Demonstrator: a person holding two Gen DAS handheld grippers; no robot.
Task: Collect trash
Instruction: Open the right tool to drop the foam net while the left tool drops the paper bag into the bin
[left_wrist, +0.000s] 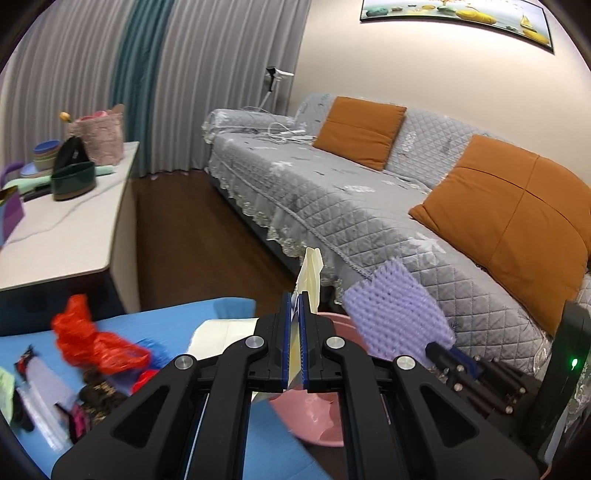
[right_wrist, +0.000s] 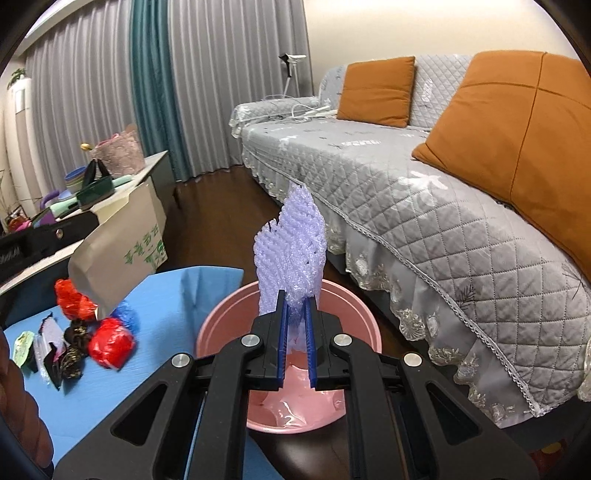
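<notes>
**Both jaws clamped on trash above the pink bin**

The right gripper (right_wrist: 296, 299) has its jaws closed narrowly on a lilac foam net (right_wrist: 290, 251), which stands upright from the pads, over the pink bin (right_wrist: 221, 317). The net is knobbly, mesh-like, frayed at the top. The left gripper (left_wrist: 294, 299) pinches a cream paper bag (left_wrist: 309, 280) edge-on, near the bin's rim. More wrappers and red plastic bags (right_wrist: 110, 341) lie on the blue worktop (right_wrist: 166, 295).
</notes>
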